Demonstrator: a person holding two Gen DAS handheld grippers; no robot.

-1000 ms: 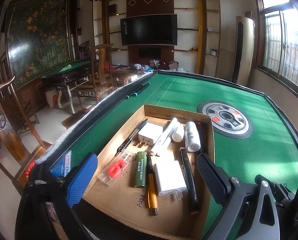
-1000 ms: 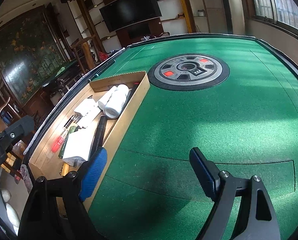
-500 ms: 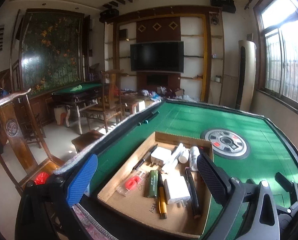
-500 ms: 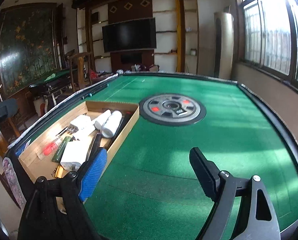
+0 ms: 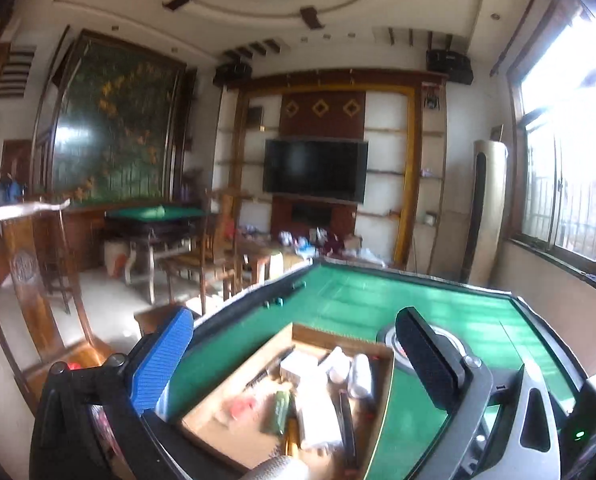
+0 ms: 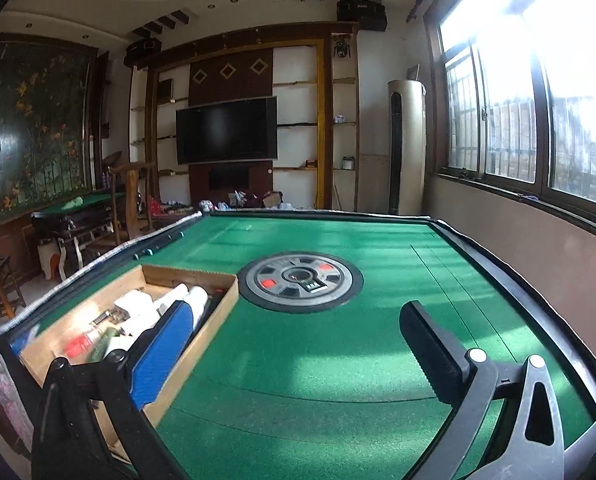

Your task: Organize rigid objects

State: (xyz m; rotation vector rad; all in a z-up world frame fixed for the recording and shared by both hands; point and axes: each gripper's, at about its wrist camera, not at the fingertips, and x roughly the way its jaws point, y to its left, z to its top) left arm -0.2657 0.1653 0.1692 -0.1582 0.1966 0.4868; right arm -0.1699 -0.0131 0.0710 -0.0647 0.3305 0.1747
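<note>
most items in the cardboard box [image 5: 234,396] blur together, partly claw-hidden.

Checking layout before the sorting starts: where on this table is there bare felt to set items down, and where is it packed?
Bare green felt runs between the round grey centre panel and the near edge, and on to the black right rim. Also free: the far strip beyond the panel. Crowded: the shallow cardboard tray along the left rail, full of pens, chargers and white tubes.

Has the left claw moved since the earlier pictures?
Yes. The left claw has pulled up and back: the cardboard tray now sits lower and smaller in its view, with ceiling showing.
</note>
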